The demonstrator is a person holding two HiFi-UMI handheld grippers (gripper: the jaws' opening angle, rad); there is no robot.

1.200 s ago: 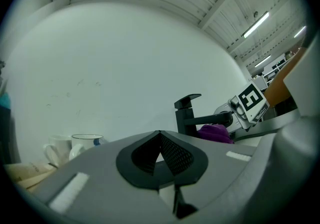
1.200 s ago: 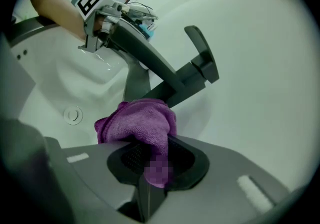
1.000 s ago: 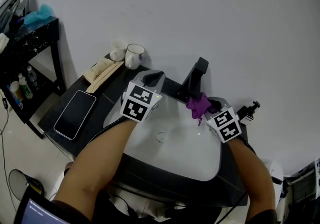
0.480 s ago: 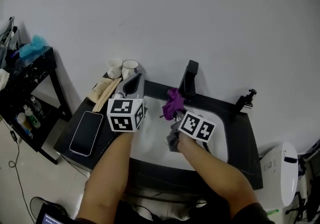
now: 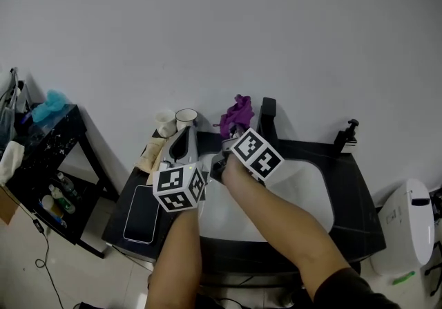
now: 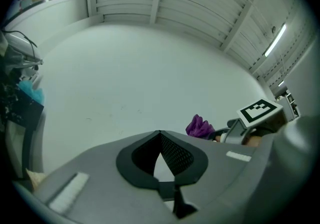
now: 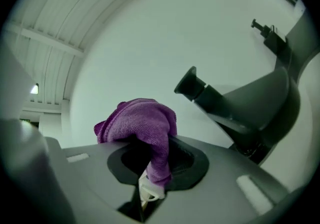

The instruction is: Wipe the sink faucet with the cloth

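Two grippers are raised over the white sink (image 5: 307, 193), both pointing toward 12 o'clock. The right gripper (image 5: 232, 133) (image 7: 149, 160) has its jaws clamped on a purple cloth (image 5: 237, 113) (image 7: 142, 120), which bunches up above the jaw tips. The cloth sits at 9 o'clock of the black faucet (image 5: 267, 115) (image 7: 240, 102), near it but not touching. The left gripper (image 5: 185, 133) (image 6: 160, 138) is at 8 o'clock of the cloth; its jaws meet at the tips with nothing between them. On the dark surface (image 5: 356, 193), a phone (image 5: 141, 214) lies at 7 o'clock of the left gripper, and two cups (image 5: 185, 119) stand at 11 o'clock of it.
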